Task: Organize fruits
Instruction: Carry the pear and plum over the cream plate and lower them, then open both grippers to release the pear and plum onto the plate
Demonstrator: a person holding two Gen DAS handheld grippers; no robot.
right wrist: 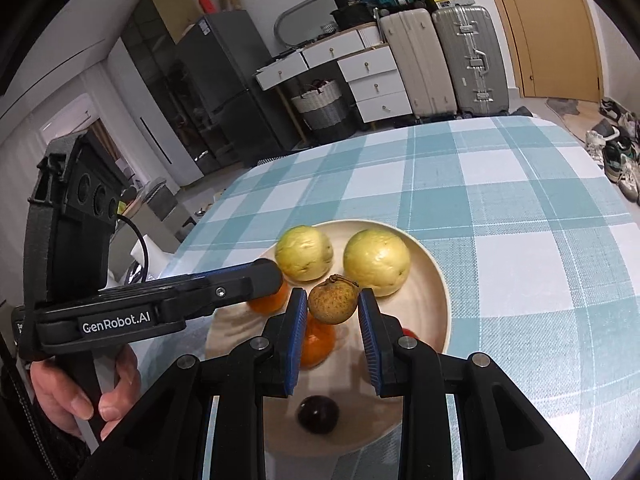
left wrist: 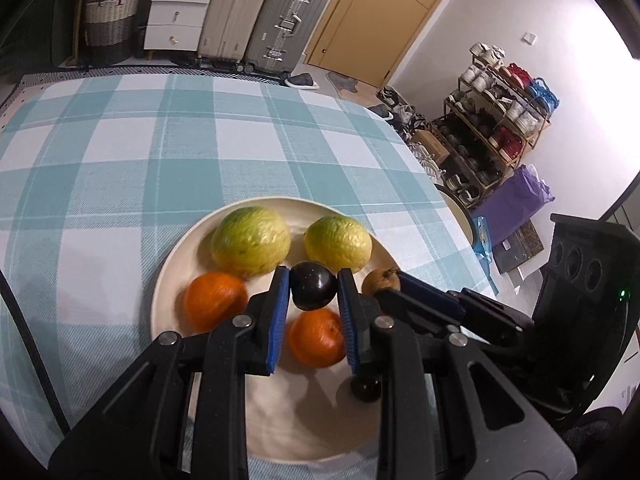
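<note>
your left gripper (left wrist: 313, 286) is clamped on a dark plum (left wrist: 313, 286), and your right gripper (right wrist: 333, 300) pinches a small brown fruit (right wrist: 332, 299), both over the cream plate (left wrist: 172, 272). on the plate lie two oranges (left wrist: 216, 300), two yellow-green guavas (left wrist: 251, 245) and another dark plum (right wrist: 318, 415). the plate sits on a teal checked tablecloth (left wrist: 120, 152) near its edge. beyond the table stand two suitcases (left wrist: 288, 20), white drawers (left wrist: 176, 12), a woven basket (left wrist: 110, 20), a wooden door (left wrist: 380, 12) and a shoe rack (left wrist: 492, 120).
</note>
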